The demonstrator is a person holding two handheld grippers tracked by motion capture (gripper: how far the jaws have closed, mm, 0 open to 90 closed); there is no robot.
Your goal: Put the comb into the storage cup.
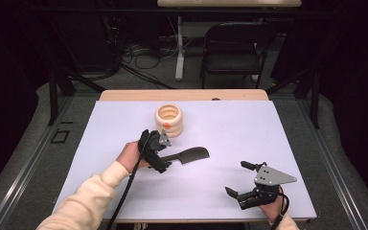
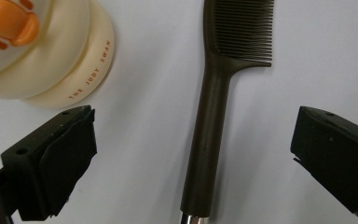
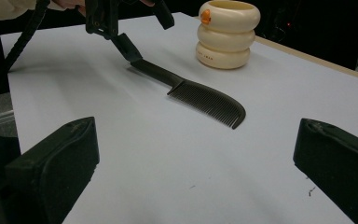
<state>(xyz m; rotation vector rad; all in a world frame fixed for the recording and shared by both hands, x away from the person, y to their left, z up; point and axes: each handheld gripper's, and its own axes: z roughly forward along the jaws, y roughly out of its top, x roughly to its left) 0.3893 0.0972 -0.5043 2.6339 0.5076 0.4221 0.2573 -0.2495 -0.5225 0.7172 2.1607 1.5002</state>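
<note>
Two grippers work over the white tabletop. Nearest, by the front edge toward the right corner, the right gripper rests with jaws spread wide, empty. Farther in, left of centre, the left gripper stands released, its jaws straddling the handle of a black comb without touching it. Beyond, toward the far edge, sits a cream ribbed container with an orange knob.

comb laid on table, just before holder | left gripper set over comb handle | right gripper placed right-front of comb, well apart
</note>
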